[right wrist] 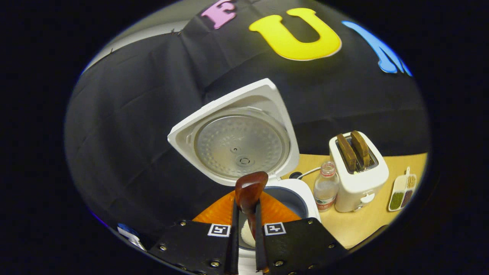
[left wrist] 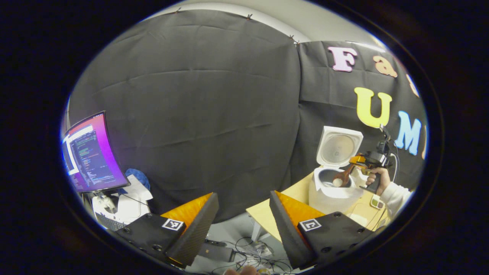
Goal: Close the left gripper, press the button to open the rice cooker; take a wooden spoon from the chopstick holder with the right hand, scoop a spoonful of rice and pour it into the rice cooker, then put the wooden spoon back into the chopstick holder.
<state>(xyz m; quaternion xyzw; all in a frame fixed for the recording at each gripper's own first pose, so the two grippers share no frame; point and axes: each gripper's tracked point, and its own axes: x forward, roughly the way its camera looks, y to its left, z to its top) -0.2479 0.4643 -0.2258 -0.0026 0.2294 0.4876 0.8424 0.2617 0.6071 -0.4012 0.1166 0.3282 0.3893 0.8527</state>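
Observation:
The white rice cooker (left wrist: 332,194) stands on the wooden table with its lid (left wrist: 338,147) raised upright. A hand holds my right gripper (left wrist: 353,162) over the pot, with the wooden spoon (left wrist: 340,177) tilted down into it and a white lump of rice at its bowl. In the right gripper view my right gripper (right wrist: 246,204) is shut on the brown spoon (right wrist: 250,189), just in front of the open lid (right wrist: 237,147) and above the pot's rim (right wrist: 294,194). My left gripper (left wrist: 243,194) is open and holds nothing, left of the table, facing the black cloth.
A toaster (right wrist: 357,172) with two bread slices, a small bottle (right wrist: 326,187) and a compartment dish (right wrist: 401,193) stand right of the cooker. A lit monitor (left wrist: 91,152) is at far left. Cables (left wrist: 248,256) lie on the floor below the table edge (left wrist: 263,214).

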